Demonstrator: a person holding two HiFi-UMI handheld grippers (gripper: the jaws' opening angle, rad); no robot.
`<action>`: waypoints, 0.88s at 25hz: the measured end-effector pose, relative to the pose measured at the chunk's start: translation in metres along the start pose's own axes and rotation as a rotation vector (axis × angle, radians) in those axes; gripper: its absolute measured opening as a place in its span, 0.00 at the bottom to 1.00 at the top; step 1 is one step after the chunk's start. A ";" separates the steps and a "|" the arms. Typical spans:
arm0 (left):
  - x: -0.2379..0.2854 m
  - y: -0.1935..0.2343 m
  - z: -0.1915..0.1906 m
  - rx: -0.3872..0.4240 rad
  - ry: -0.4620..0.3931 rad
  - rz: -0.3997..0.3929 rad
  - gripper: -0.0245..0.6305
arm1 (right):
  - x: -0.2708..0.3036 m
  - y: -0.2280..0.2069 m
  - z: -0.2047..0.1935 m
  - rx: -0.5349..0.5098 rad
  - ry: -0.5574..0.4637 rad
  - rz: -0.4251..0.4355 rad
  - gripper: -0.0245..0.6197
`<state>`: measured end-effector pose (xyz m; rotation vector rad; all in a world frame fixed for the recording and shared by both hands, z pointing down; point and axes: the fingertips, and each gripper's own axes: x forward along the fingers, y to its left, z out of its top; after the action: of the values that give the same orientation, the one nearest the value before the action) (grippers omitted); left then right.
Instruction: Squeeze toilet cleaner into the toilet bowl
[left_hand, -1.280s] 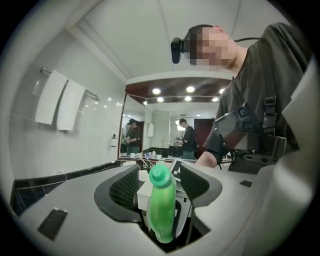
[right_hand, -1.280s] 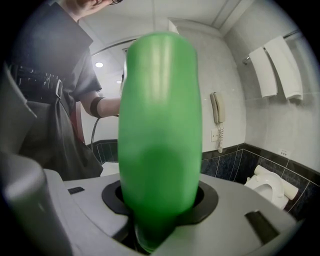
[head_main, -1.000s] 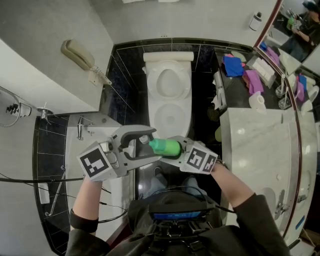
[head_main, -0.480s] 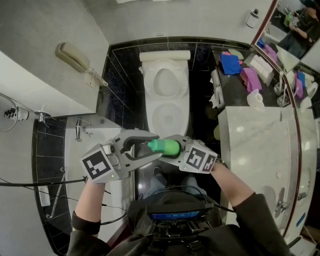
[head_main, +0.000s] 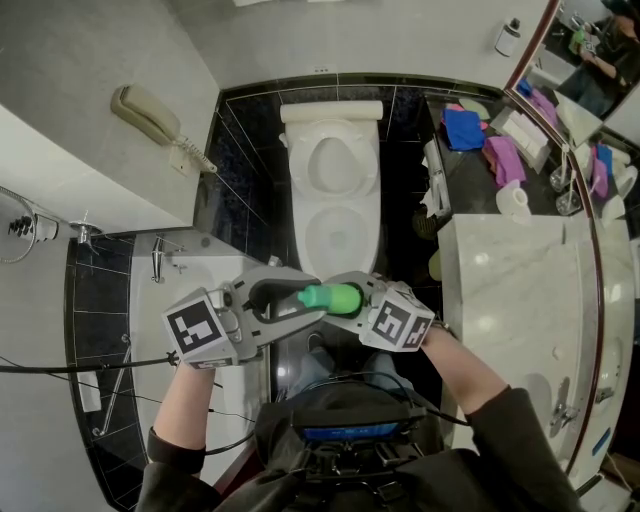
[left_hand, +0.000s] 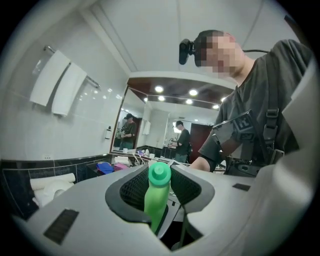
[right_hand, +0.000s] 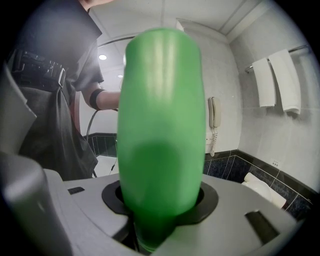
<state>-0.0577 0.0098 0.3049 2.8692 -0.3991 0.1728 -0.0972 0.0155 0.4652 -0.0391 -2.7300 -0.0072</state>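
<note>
The right gripper (head_main: 350, 297) squeezes the green bottle (head_main: 335, 297) on the near side of the toilet bowl (head_main: 310, 240). The left gripper (head_main: 301, 294) has just been closing (it now pinches the cap end).

The green cleaner bottle (head_main: 331, 297) hangs level in the air, cap on, just short of the open white toilet bowl (head_main: 308, 238).
</note>
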 end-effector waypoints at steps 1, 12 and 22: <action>-0.002 0.003 -0.003 -0.001 -0.005 0.003 0.25 | 0.000 -0.001 -0.001 -0.002 0.006 -0.003 0.33; -0.004 0.042 -0.018 -0.459 -0.147 0.280 0.25 | 0.000 -0.036 -0.012 -0.015 0.015 -0.186 0.33; -0.003 0.055 -0.037 -0.796 -0.250 0.428 0.25 | 0.001 -0.047 -0.040 -0.035 0.071 -0.262 0.33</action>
<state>-0.0794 -0.0314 0.3518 1.9954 -0.8918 -0.2300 -0.0840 -0.0322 0.5020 0.3024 -2.6438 -0.1278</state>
